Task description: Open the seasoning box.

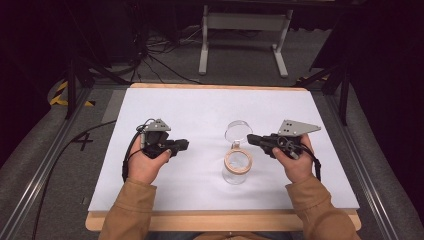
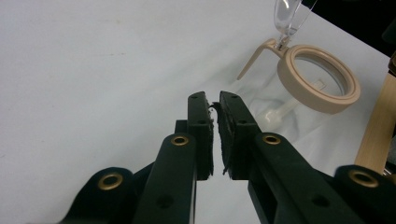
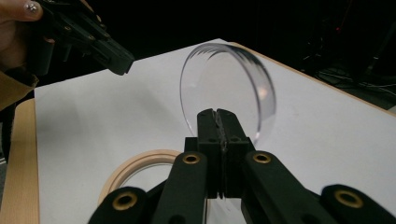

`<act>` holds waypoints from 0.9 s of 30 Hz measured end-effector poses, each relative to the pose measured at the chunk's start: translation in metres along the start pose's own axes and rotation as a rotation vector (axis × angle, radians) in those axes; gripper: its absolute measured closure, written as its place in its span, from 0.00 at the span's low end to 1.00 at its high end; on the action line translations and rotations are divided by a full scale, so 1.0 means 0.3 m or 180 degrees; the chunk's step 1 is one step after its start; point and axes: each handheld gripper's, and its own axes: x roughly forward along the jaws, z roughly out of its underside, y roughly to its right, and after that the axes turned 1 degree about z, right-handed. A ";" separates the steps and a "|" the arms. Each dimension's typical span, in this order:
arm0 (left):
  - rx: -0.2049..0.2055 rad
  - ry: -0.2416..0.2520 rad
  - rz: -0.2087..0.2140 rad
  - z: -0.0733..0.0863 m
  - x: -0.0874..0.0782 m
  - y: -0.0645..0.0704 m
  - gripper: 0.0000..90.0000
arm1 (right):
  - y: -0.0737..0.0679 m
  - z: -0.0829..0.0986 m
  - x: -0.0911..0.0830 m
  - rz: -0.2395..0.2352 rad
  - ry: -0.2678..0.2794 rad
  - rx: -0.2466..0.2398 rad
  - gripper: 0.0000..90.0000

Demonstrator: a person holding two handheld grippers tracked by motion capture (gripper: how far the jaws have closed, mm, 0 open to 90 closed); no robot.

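A clear glass jar [image 1: 236,172] with a beige ring rim [image 2: 319,77] stands on the white mat [image 1: 200,110]. Its clear round lid [image 1: 238,131] is swung up and back on a beige hinge clip [image 2: 254,58]. My right gripper [image 1: 250,139] is shut, pads pressed together. Its tips sit just in front of the lid's [image 3: 229,79] lower edge, which they hide, and nothing shows between them. My left gripper [image 1: 184,145] rests left of the jar, pointing at it. Its jaws stand almost together with only a sliver of gap and hold nothing [image 2: 215,105].
The mat covers a wooden table [image 1: 220,220] whose bare front edge shows. Open mat lies behind and to both sides of the jar. Cables and a white stand's legs [image 1: 245,45] are on the floor beyond the table.
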 end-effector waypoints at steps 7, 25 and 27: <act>0.0038 0.0031 -0.0017 -0.004 -0.033 -0.015 0.89 | 0.029 -0.005 -0.063 0.0087 0.0064 0.0026 1.00; -0.0075 -0.0005 -0.0166 0.006 -0.068 -0.097 0.87 | 0.178 0.078 -0.228 0.0463 -0.0112 0.0384 0.87; -0.0091 -0.0010 -0.0176 0.010 -0.065 -0.106 0.87 | 0.196 0.092 -0.242 0.0493 -0.0138 0.0429 0.85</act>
